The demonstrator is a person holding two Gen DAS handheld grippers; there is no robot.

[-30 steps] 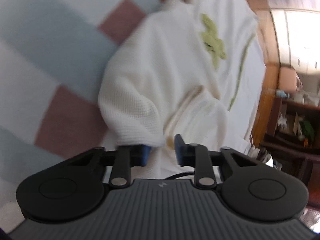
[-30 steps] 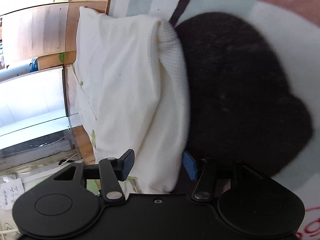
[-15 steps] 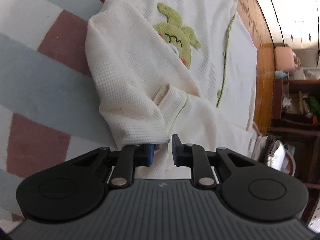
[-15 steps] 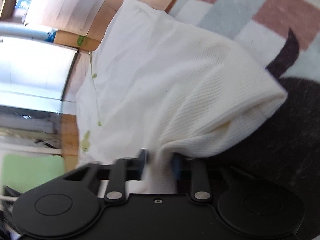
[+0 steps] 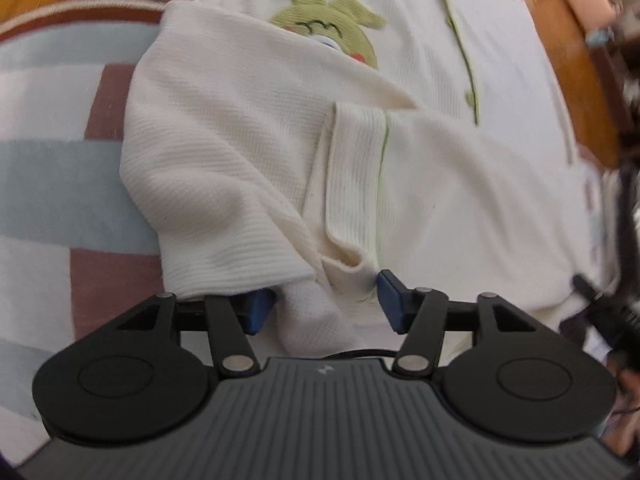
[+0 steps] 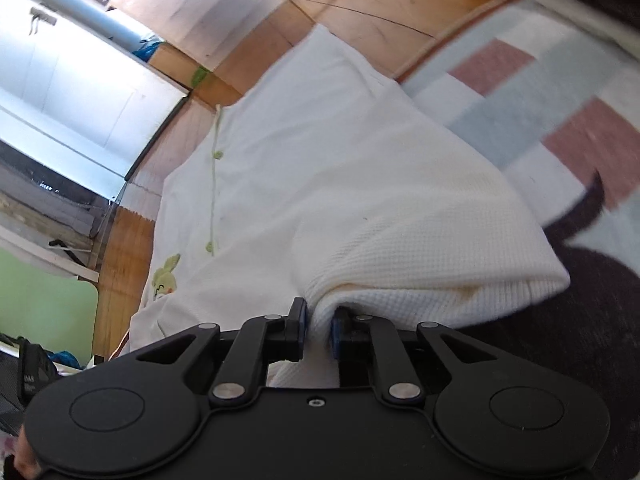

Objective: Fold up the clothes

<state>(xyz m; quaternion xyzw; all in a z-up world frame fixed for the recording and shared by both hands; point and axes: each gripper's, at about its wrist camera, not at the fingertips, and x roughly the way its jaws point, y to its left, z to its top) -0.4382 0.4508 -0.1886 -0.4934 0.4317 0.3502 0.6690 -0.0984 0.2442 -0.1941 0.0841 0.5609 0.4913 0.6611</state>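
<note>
My left gripper (image 5: 326,306) is showing a ribbed dark-grey housing with a small pale logo, two round black side discs, black linkage arms on silver pivot pins and blue pads (image 5: 390,300); a thin black cable is looping behind. My right gripper (image 6: 318,330) is showing a smooth black body and one centre screw.

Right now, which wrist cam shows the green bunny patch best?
Left wrist. The bunny patch sits large near the top centre there, face and ears readable, lower edge tucked under a folded sleeve. In the right wrist view it is small, far left.
</note>
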